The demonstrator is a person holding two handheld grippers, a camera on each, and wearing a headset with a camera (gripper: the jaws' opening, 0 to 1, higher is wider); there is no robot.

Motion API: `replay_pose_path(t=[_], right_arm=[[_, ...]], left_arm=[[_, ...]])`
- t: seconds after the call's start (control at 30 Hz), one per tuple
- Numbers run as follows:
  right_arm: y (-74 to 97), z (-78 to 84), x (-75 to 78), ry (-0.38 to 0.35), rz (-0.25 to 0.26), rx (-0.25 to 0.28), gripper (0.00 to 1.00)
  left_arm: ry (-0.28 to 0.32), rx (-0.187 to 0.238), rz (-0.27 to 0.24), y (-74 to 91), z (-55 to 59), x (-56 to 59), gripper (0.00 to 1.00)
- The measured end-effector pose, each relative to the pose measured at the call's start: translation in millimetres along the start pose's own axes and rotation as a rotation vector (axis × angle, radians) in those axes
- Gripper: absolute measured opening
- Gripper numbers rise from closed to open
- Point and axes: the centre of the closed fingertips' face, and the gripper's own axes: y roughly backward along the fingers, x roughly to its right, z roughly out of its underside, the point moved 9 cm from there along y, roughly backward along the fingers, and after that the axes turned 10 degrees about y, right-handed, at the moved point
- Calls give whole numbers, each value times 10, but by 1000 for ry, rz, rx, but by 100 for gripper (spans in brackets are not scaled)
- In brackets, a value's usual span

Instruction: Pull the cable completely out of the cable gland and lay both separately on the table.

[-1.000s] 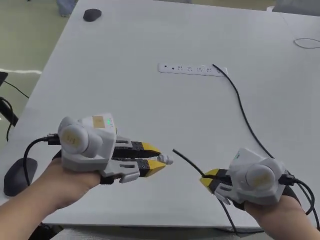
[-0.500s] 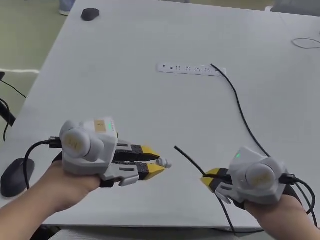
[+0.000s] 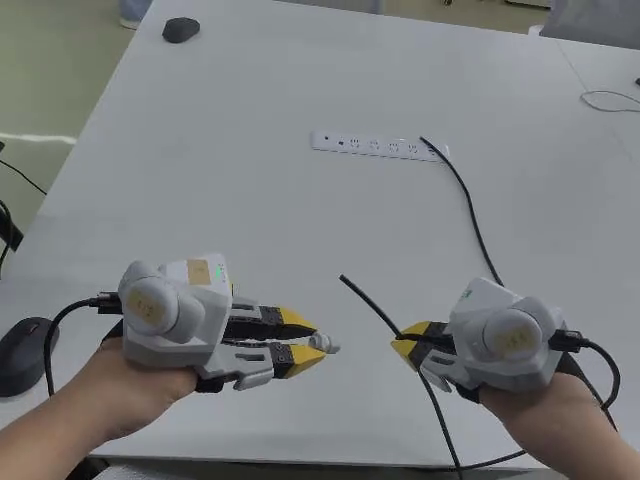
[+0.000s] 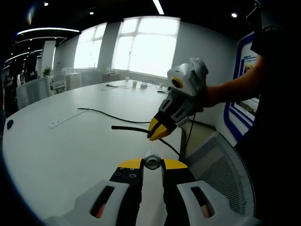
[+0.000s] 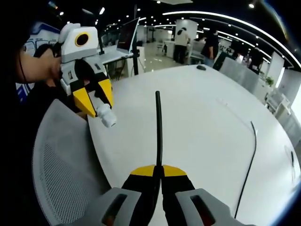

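The white cable gland [image 3: 325,345] [image 4: 151,160] [image 5: 106,116] sits between the yellow tips of my left gripper [image 3: 312,347] [image 4: 152,163], which is shut on it above the table's near edge. My right gripper [image 3: 403,345] [image 5: 158,169] is shut on the black cable [image 3: 368,306] [image 5: 158,127] [image 4: 129,128]. The cable's free end sticks out up-left from the right jaws, apart from the gland, and its tail hangs down under the right hand. In the left gripper view the right gripper [image 4: 158,132] faces me; in the right gripper view the left gripper [image 5: 96,96] is at upper left.
A white power strip [image 3: 378,146] lies mid-table with its black cord [image 3: 470,215] running toward the right hand. A dark mouse [image 3: 181,28] rests at the far left corner. A mesh chair [image 5: 61,174] stands below the table's edge [image 3: 300,455].
The view has shifted a little. Both grippers have dropped slightly lower in view, still holding the gland and cable apart.
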Motion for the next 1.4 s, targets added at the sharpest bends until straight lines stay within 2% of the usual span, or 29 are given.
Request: replay_pose_path(t=[0.4, 0.8, 1.13, 1.4], right_arm=[[-148, -241, 168, 23, -16, 18, 0], [-393, -452, 307, 61, -45, -9, 0], [-624, -607, 335, 100, -72, -35, 0], [-852, -737, 367, 109, -91, -34, 0]], left_arm=[[33, -9, -18, 8, 191, -70, 15], [50, -31, -34, 11, 393, -130, 15], [76, -31, -42, 63, 533, -212, 15], [88, -52, -47, 105, 669, -307, 15]])
